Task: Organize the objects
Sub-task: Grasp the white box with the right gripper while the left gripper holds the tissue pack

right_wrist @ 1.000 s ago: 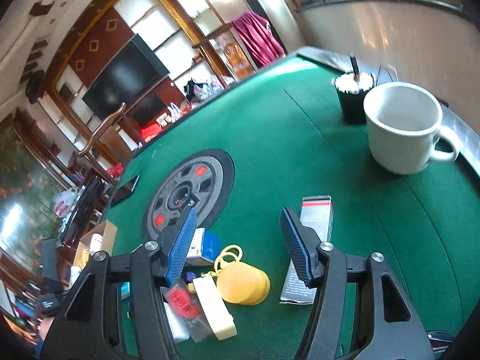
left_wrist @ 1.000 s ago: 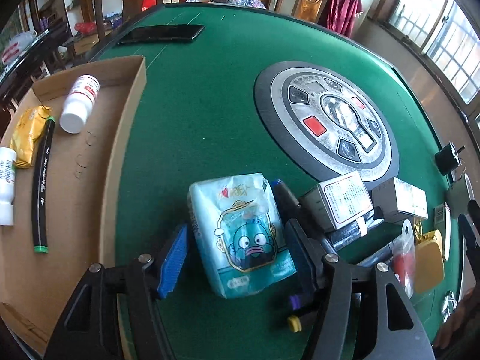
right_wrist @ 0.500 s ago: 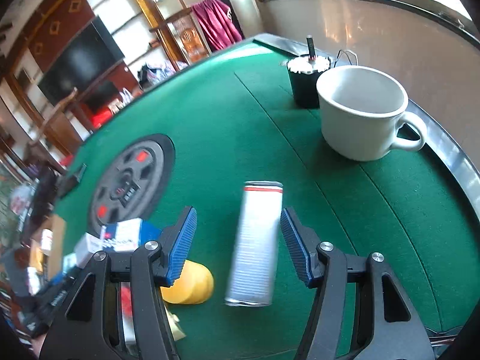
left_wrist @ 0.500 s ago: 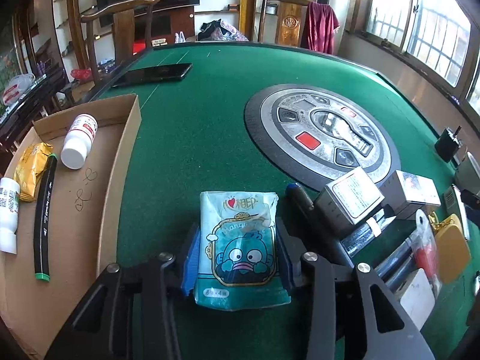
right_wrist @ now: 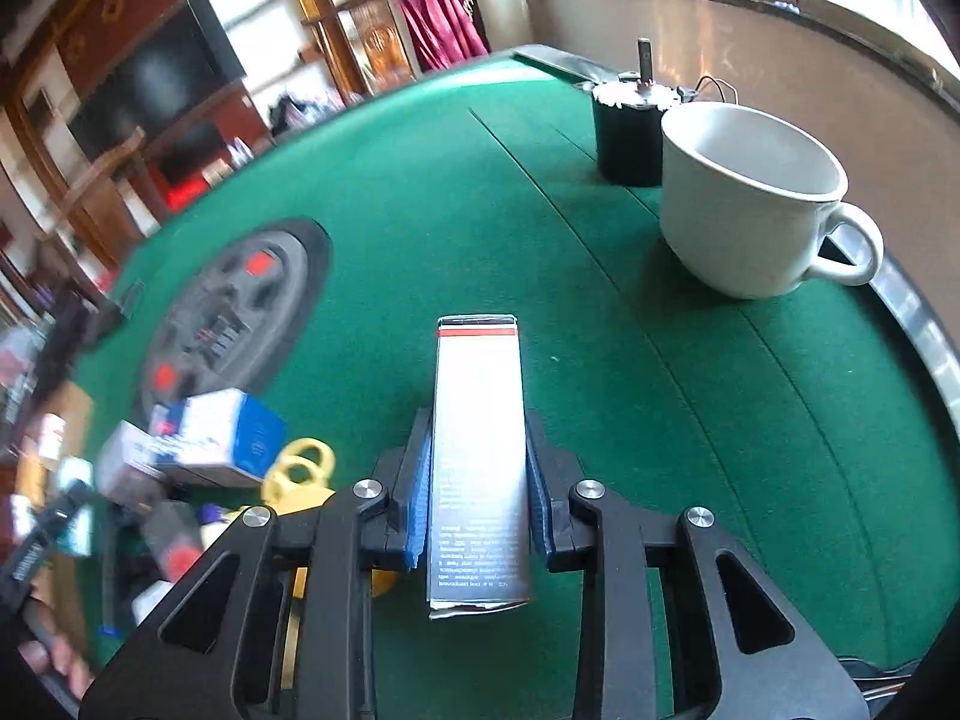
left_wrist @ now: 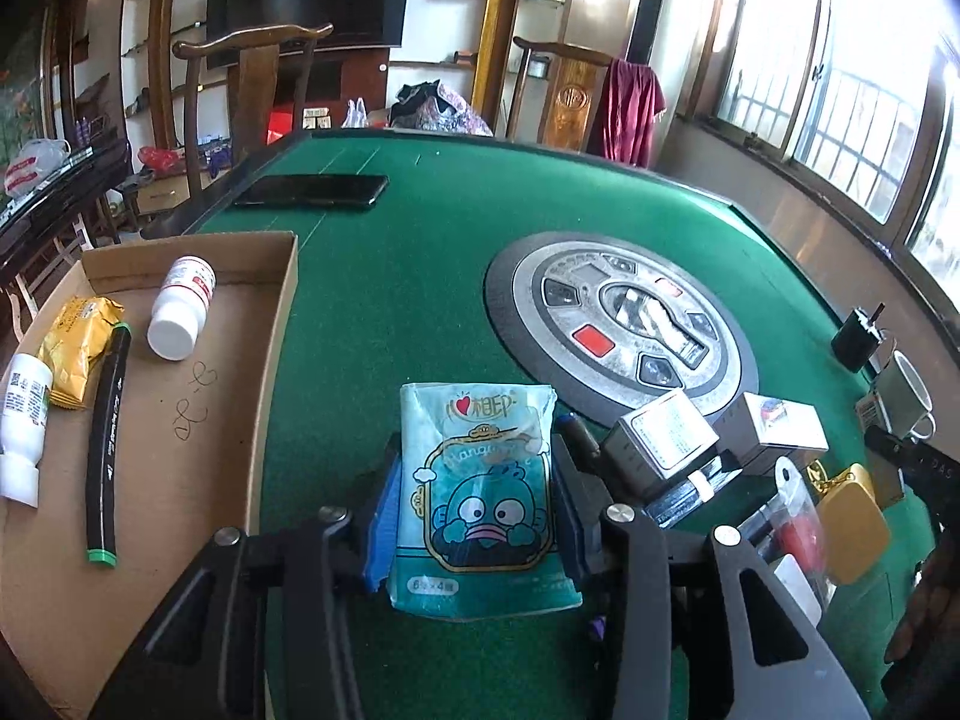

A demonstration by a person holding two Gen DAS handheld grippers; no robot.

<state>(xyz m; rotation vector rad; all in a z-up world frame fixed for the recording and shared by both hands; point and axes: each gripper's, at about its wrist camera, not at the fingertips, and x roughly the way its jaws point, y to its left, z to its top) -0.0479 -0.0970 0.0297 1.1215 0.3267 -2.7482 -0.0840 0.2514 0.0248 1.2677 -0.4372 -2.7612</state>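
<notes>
My left gripper [left_wrist: 474, 510] is shut on a light blue tissue pack with a cartoon fish [left_wrist: 480, 480], held just above the green table. A cardboard tray [left_wrist: 180, 420] lies to its left with a white bottle [left_wrist: 180, 312], a yellow packet [left_wrist: 78, 330], a black marker [left_wrist: 108, 450] and another white bottle [left_wrist: 24, 420]. My right gripper [right_wrist: 477, 492] is shut on a long grey-and-white box with a red stripe [right_wrist: 478, 450], over the table.
Small boxes [left_wrist: 660, 444], a yellow case [left_wrist: 852, 528] and a red-filled packet [left_wrist: 792, 534] crowd the right in the left wrist view. A white mug [right_wrist: 750, 198] and black pot [right_wrist: 630, 132] stand far right. A round grey panel [left_wrist: 624, 324] and black phone [left_wrist: 312, 189] lie beyond.
My left gripper closed on the tissue pack and lifted it slightly. My right gripper swung over the long box and closed on it.
</notes>
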